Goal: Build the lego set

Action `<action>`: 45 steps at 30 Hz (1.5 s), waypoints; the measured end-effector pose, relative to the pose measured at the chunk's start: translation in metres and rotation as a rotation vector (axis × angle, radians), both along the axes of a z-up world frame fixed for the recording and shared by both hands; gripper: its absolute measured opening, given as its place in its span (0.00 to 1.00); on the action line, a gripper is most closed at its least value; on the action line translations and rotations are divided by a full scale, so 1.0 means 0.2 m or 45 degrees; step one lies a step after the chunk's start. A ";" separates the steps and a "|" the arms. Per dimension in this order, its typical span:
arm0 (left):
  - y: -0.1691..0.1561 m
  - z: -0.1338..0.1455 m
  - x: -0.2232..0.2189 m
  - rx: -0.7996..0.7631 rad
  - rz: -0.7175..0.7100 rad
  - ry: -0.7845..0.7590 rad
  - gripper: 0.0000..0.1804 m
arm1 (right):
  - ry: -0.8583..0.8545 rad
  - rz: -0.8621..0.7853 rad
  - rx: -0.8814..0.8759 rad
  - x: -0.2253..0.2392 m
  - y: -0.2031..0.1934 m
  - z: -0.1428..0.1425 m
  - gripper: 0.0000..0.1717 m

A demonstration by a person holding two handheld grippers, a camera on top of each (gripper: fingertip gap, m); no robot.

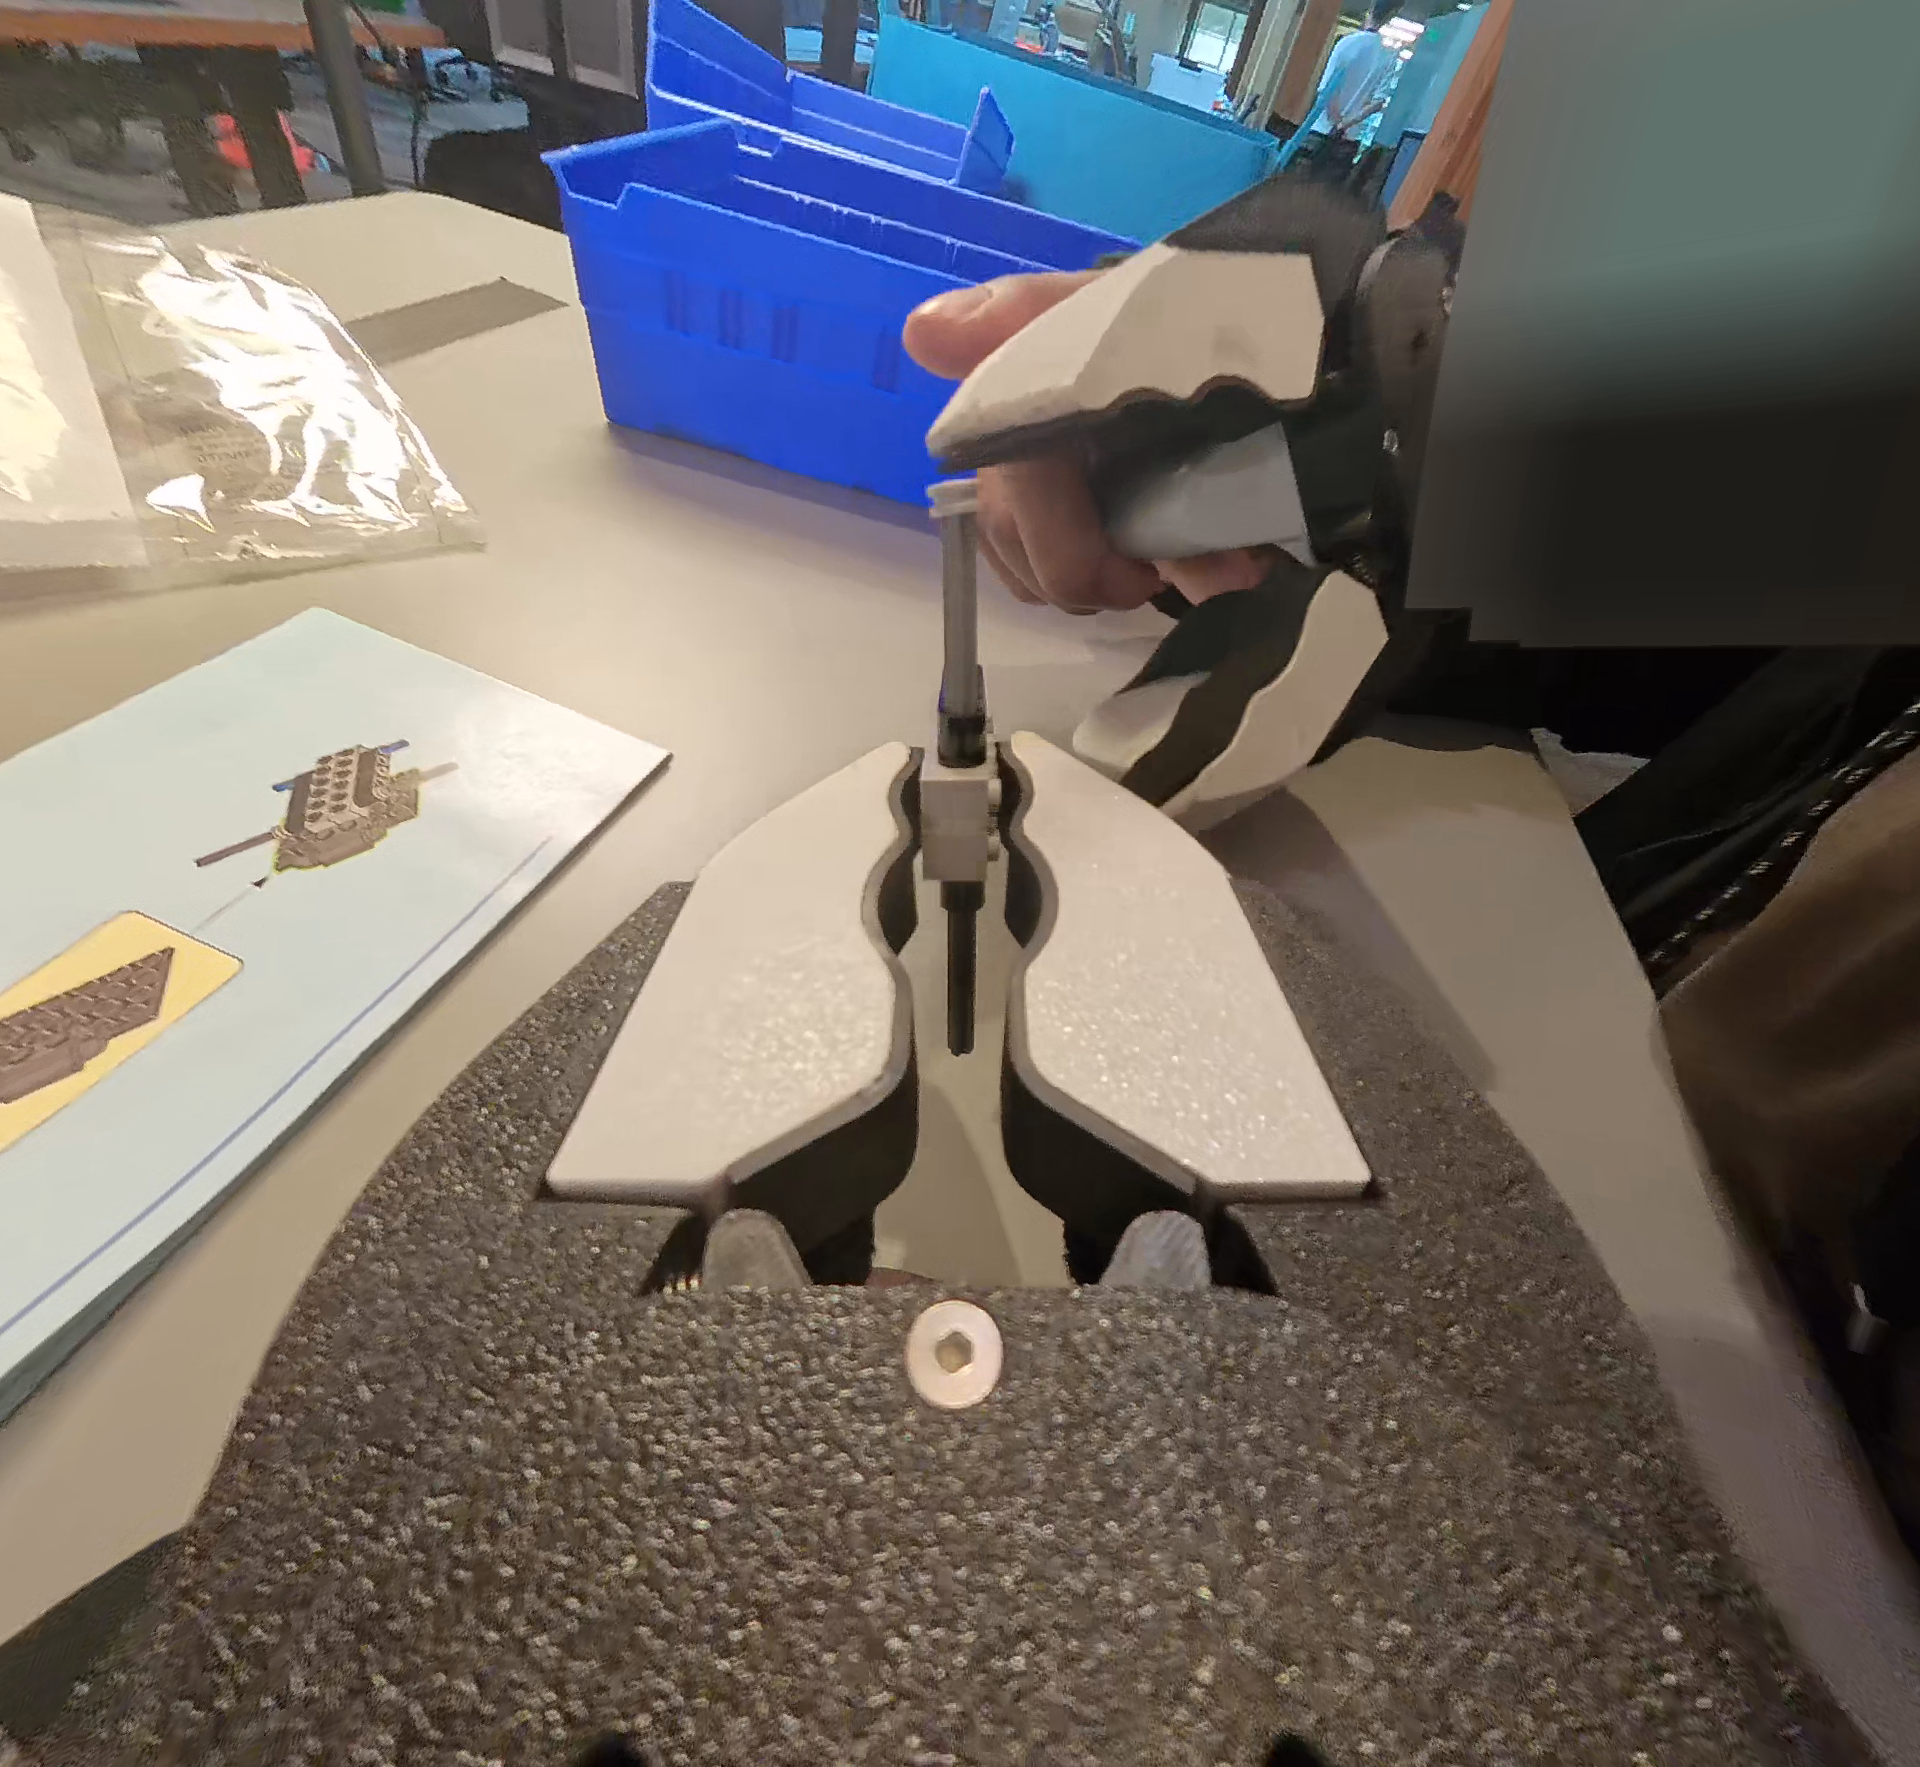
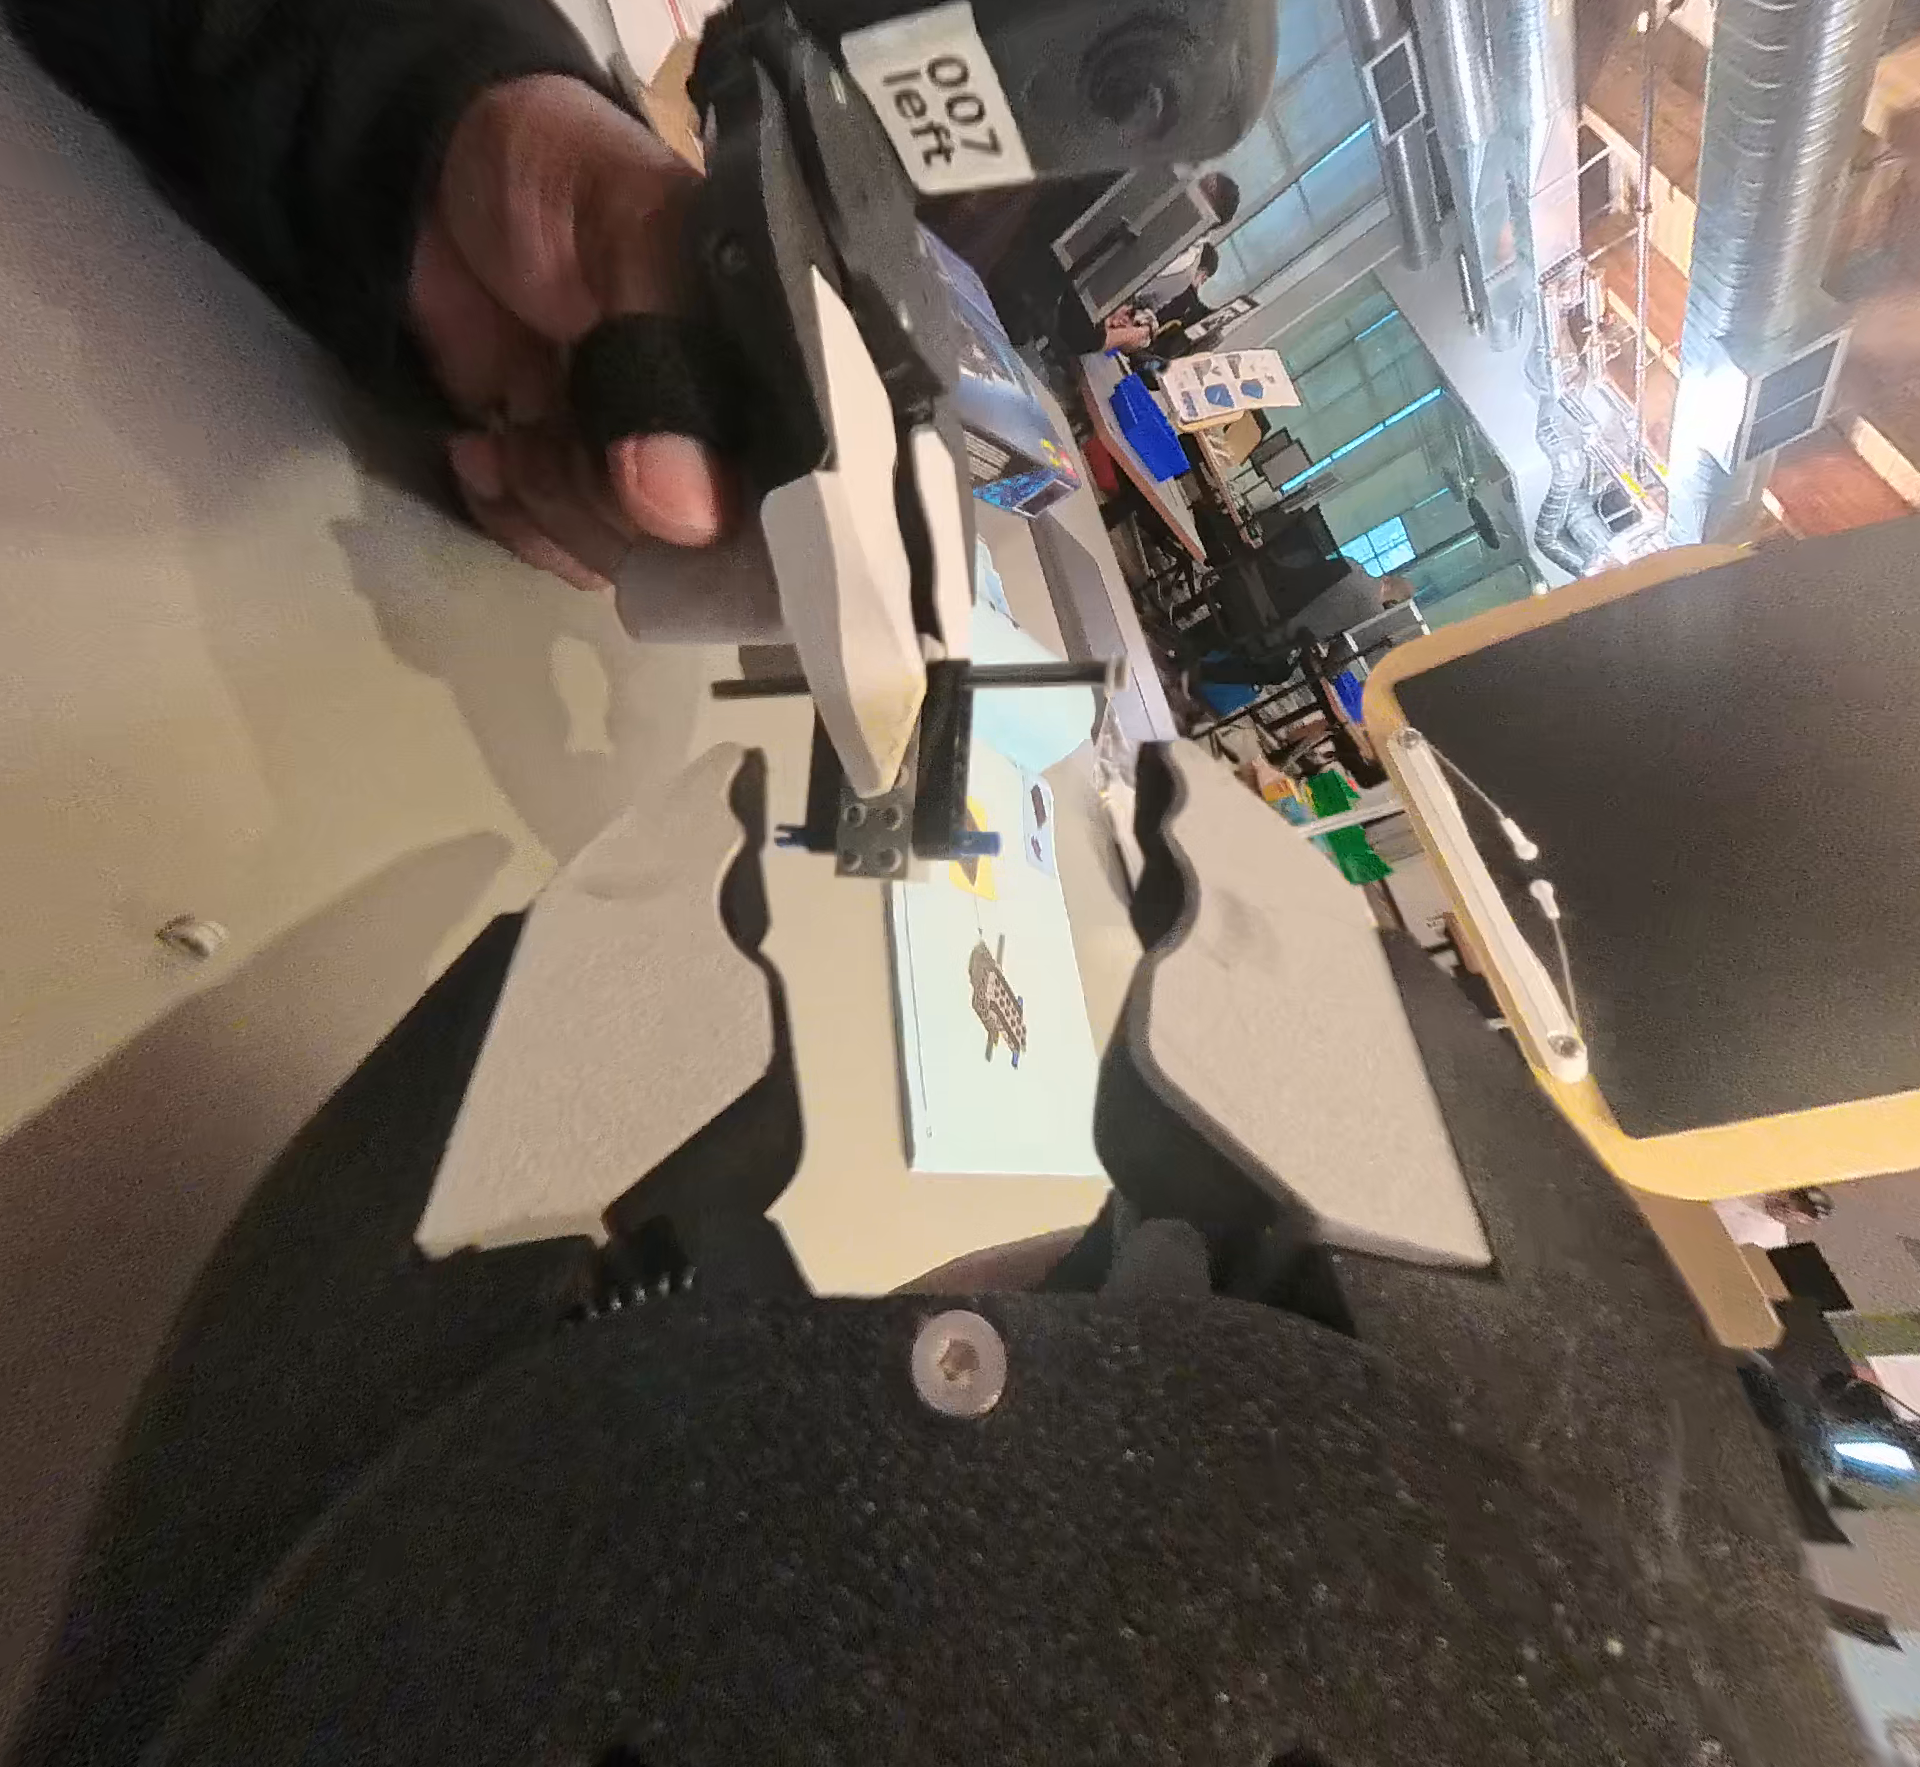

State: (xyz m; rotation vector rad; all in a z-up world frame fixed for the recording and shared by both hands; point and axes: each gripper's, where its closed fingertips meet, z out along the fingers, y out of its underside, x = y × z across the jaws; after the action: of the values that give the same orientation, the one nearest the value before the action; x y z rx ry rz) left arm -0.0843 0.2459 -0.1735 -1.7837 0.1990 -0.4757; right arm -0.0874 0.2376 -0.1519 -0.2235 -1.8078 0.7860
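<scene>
Bench surface: pale grey table (image 1: pixel 727 595) in a large open workshop, with ducting overhead and other work tables well behind.

Nearest the left wrist camera: left gripper (image 1: pixel 961 761), jaws nearly closed, clamped on a small brick assembly (image 1: pixel 958 818). Both pads press on its light grey block, one on each side. A dark axle (image 1: pixel 958 979) runs out of the block back toward the camera, between the fingers. A grey axle (image 1: pixel 956 605) stands up out of the block on the far side and ends in a pale cap just under the right gripper's upper finger. The right wrist view shows the same assembly from the side: dark studded plates, blue pins poking out on both sides, all of it held above the table.

Left of that gripper, flat on the table: a pale blue instruction booklet (image 1: pixel 312 886), open to a drawing of a brick model. Beyond it lies a clear plastic bag (image 1: pixel 270 398).

Right gripper (image 2: pixel 945 782): jaws wide apart, nothing pressed by either pad. The assembly sits just ahead of its fingertips, between them in line of sight. In the left wrist view a hand (image 1: pixel 1060 533) holds this gripper tipped on its side, with the grey axle's cap at its upper fingertip; contact cannot be judged.

Farther back: a blue plastic bin (image 1: pixel 790 315) with dividers on the table, and a second blue bin behind it.
</scene>
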 end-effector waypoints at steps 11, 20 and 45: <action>0.01 -0.01 0.03 -0.001 0.001 0.095 0.07 | 0.142 -0.061 0.071 -0.01 -0.04 0.02 0.46; 0.01 -0.02 0.03 -0.017 0.004 0.101 0.07 | 0.165 -0.091 0.124 -0.03 -0.05 -0.03 0.43; -0.02 -0.12 0.03 -0.283 -0.040 0.019 0.06 | 0.028 -0.099 0.283 -0.05 -0.02 -0.14 0.41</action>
State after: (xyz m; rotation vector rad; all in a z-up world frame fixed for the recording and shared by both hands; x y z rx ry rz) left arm -0.0778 0.2424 -0.1967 -2.0038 0.1908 -0.5228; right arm -0.0970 0.2342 -0.1799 -0.1376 -1.8376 0.5263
